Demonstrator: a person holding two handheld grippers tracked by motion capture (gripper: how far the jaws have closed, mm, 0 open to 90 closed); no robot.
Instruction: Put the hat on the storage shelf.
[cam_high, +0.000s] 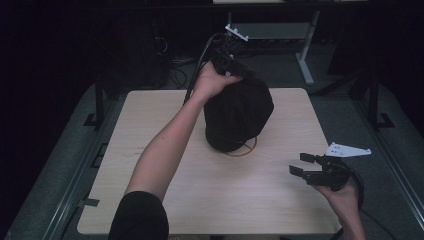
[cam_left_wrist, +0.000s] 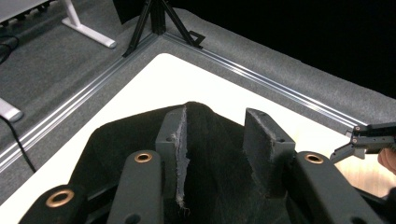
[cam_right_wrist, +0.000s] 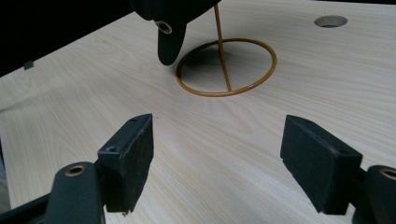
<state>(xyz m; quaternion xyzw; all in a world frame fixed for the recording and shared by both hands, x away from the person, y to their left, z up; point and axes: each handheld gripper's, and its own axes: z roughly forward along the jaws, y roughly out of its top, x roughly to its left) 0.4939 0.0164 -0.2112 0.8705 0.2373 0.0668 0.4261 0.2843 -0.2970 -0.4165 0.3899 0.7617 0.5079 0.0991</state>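
The black fabric hat (cam_high: 238, 114) sits on a thin brass-coloured wire stand with a ring base (cam_high: 248, 148) near the middle of the pale wooden surface (cam_high: 150, 115). The ring base lies flat on the surface, and the upright rod rises from it into the hat.

The left tongs (cam_high: 239, 70) are at the far upper edge of the hat, with the hand (cam_high: 212, 80) resting against the fabric. In the left gripper view, the left tongs (cam_left_wrist: 217, 140) stand partly parted over the dark fabric (cam_left_wrist: 116, 140), which lies between and beneath the two pads; the pads are not pressing on it, so the tongs are released. One pad (cam_left_wrist: 175, 135) shows a frayed edge.

The right tongs (cam_high: 301, 164) are held above the near right part of the surface, well apart from the hat. In the right gripper view, the right tongs (cam_right_wrist: 217, 154) are spread wide with nothing between them, and bare surface lies between them and the ring base (cam_right_wrist: 226, 67). A rounded black flap with a brass eyelet (cam_right_wrist: 169, 39) hangs from the hat just beside the rod.

A round hole (cam_right_wrist: 330, 21) is cut in the surface beyond the stand. Grey carpeted floor (cam_high: 340, 115) and aluminium rails (cam_left_wrist: 84, 98) surround the surface, and a white desk leg (cam_high: 305, 60) stands farther back.
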